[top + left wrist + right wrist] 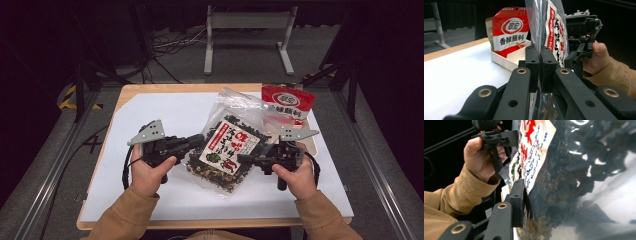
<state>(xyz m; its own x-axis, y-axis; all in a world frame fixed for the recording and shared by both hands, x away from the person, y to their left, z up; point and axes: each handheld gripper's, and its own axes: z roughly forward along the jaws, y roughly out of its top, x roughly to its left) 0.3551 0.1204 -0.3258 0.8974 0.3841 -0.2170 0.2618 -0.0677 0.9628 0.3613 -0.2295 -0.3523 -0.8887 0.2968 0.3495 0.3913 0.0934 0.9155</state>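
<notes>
Left gripper [539,72] pinches the seaweed bag's [227,147] edge; right gripper's [248,159] jaws half-closed around the opposite side; bag light, crinkly, slippery; best gripped at flat seams.

The seaweed bag [227,150] hangs between both grippers' jaws above the surface [150,115]; behind it, a sauce pouch [287,102] stands in a tray [509,58].
</notes>
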